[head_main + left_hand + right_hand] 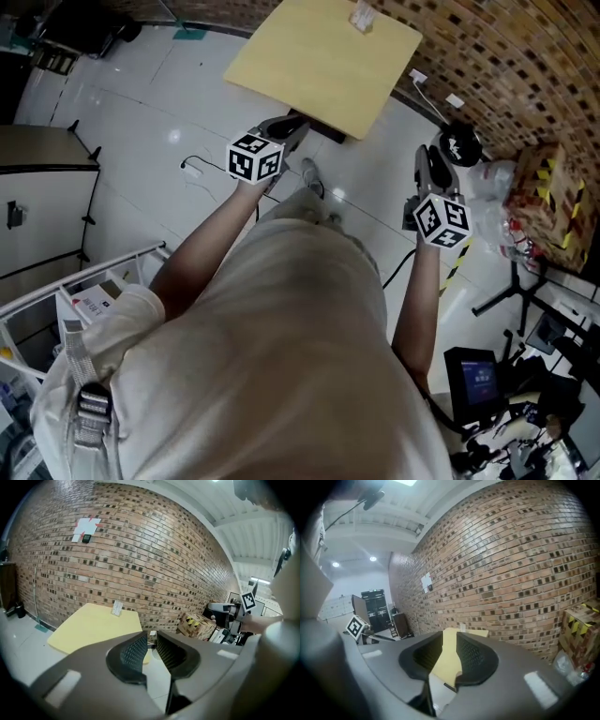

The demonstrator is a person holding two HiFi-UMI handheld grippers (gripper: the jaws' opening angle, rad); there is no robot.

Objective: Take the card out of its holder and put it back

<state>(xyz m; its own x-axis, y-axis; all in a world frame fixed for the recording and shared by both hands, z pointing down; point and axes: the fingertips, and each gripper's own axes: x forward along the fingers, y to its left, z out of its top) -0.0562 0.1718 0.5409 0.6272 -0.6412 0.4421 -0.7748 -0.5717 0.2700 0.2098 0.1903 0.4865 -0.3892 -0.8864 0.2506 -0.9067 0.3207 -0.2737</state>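
Observation:
A yellow table (319, 66) stands by the brick wall, and a small clear holder with a white card (362, 17) sits upright near its far edge. My left gripper (291, 127) hangs in the air just short of the table's near edge, its jaws a little apart with nothing between them. My right gripper (433, 164) floats to the right of the table, open and empty too. In the left gripper view the card holder (116, 607) lies well ahead of the left gripper (151, 651). In the right gripper view the table (449, 639) shows between the right gripper (450, 656) jaws.
A cardboard box with yellow-black tape (544, 202) and plastic bags lie by the wall at the right. A white cable (192, 169) lies on the tiled floor. A metal rack (75, 291) is at the lower left, a tripod (511, 295) and a screen (478, 380) at the lower right.

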